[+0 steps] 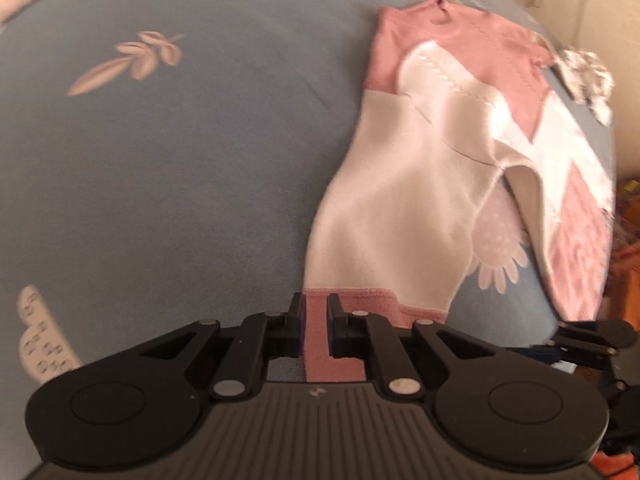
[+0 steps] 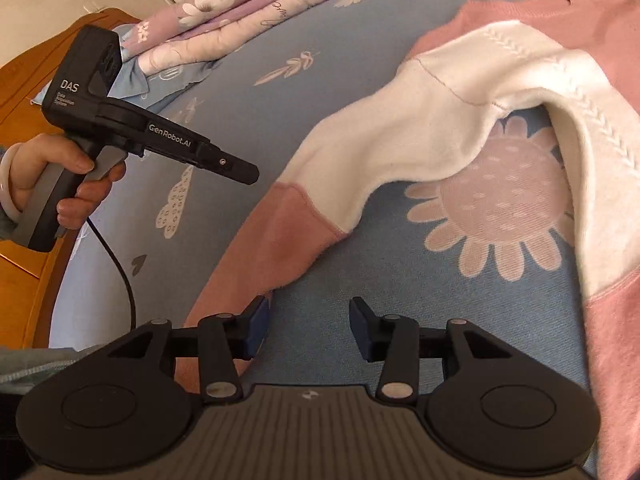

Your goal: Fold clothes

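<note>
Pink-and-white knit sweater [image 1: 436, 168] lay on the blue floral bedsheet [image 1: 200, 160]. Left gripper [image 1: 316, 312] was clamped on the pink cuff — lift it taut. Right gripper [image 2: 310, 328] hovered agape beside the sleeve.

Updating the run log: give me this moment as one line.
task: fold clothes | left gripper: around pink sleeve cuff, grip unclear | right gripper: open, empty | sweater: spread on bedsheet, unfolded

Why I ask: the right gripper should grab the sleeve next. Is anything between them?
Nothing visible. The right gripper is open over bare sheet, and the sleeve lies right beside its left finger. The left gripper hovers off to the side.
</note>
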{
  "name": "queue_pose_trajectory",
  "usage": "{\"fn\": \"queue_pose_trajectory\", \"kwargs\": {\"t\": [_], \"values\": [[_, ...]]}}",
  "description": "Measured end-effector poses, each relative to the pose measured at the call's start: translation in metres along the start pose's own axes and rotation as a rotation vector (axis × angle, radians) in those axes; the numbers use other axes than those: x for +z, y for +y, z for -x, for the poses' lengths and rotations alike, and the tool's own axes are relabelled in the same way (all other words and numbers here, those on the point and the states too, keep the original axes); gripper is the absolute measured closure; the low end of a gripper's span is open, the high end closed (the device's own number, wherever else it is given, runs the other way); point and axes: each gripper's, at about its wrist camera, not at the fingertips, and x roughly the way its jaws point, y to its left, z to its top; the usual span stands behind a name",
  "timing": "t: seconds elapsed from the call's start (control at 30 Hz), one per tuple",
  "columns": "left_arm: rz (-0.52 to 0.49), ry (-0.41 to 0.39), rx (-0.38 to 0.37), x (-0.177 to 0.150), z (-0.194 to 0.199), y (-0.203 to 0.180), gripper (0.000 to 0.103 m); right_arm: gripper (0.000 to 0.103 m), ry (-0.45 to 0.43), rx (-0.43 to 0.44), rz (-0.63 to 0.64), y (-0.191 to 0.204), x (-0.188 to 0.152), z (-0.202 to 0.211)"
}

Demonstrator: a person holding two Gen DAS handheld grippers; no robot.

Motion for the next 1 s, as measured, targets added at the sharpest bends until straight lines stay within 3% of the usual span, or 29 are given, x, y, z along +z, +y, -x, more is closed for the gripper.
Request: {"fn": "queue_pose_trajectory", "kwargs": {"t": [0.1,0.17,0.3,0.4,0.53,0.67,0.73,0.83,1.0], "values": [[0.079,0.070,0.092,-0.005,0.011,-0.003,0.094,0.051,0.006,0.014,-0.034,0.006,0.000,0.028],[0.048,0.099,0.104,-0.006,0.015,-0.009,0.094,0.040,0.001,0.040,-0.045,0.017,0.000,0.045],[-0.039,0.152,0.116,-0.007,0.020,-0.022,0.092,0.038,-0.029,0.129,-0.068,0.030,0.001,0.056],[-0.105,0.191,0.125,-0.008,0.024,-0.032,0.077,0.039,-0.042,0.140,-0.066,0.028,0.000,0.037],[-0.138,0.194,0.035,-0.014,0.005,-0.026,0.078,0.042,-0.040,0.095,0.054,0.032,-0.008,0.005],[-0.172,0.188,-0.068,-0.018,-0.013,-0.011,0.078,0.063,0.026,0.058,0.257,0.066,-0.028,-0.024],[-0.196,0.178,-0.128,-0.021,-0.017,-0.004,0.078,0.063,0.045,0.053,0.302,0.086,-0.036,-0.034],[-0.195,0.172,-0.206,-0.026,-0.022,0.013,0.078,0.063,0.083,-0.026,0.338,0.118,-0.042,-0.049],[-0.164,0.137,-0.293,-0.031,-0.020,0.036,0.077,0.061,0.197,-0.088,0.238,0.152,-0.035,-0.074]]}}
